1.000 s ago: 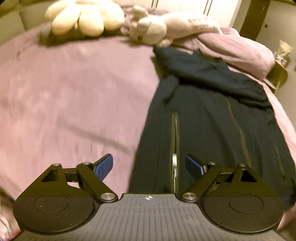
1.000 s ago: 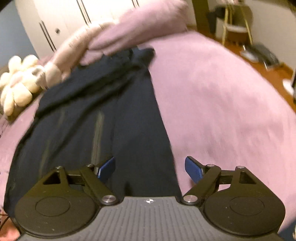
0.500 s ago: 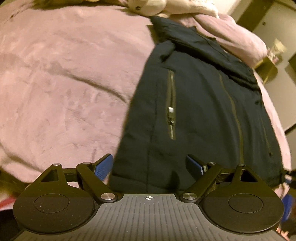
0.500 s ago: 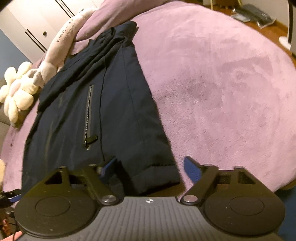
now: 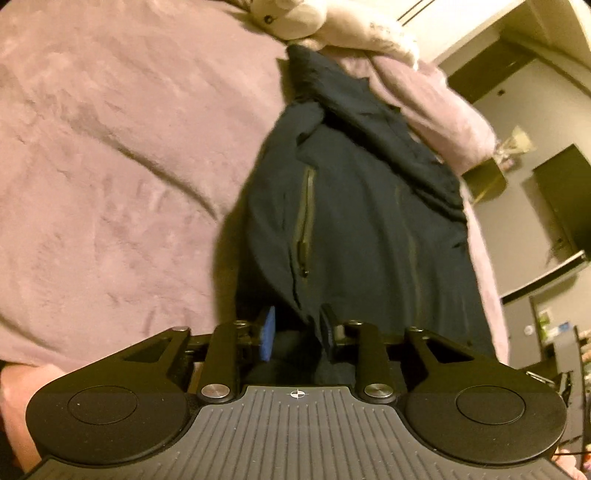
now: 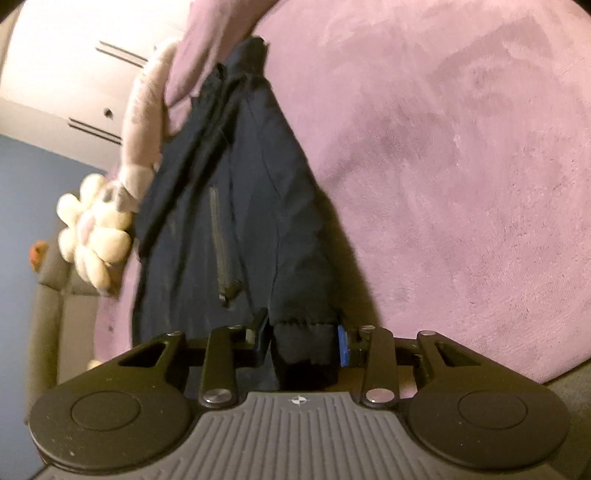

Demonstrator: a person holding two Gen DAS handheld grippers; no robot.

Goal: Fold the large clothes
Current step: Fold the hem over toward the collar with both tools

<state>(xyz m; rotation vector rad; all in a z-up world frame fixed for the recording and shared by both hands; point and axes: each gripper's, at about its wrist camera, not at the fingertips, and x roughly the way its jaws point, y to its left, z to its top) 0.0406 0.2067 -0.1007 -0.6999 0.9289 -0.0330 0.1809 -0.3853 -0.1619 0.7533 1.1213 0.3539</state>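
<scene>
A dark navy jacket (image 5: 354, 221) with zip pockets lies lengthwise on a pink-covered bed (image 5: 110, 184). My left gripper (image 5: 295, 334) is shut on the jacket's bottom hem at its left corner, with cloth bunched between the blue pads. In the right wrist view the jacket (image 6: 240, 221) stretches away from me. My right gripper (image 6: 303, 341) is shut on the hem's right corner, a thick fold of cloth between its pads.
A pink plush toy (image 5: 332, 22) lies at the jacket's far end beside a bunched pink blanket (image 5: 443, 110). A white flower-shaped plush (image 6: 92, 229) sits left of the jacket. Dark furniture (image 5: 561, 199) stands past the bed's right edge.
Both grippers have moved down to the jacket's near hem and closed on it, one at each corner. They were open and above the jacket before.
</scene>
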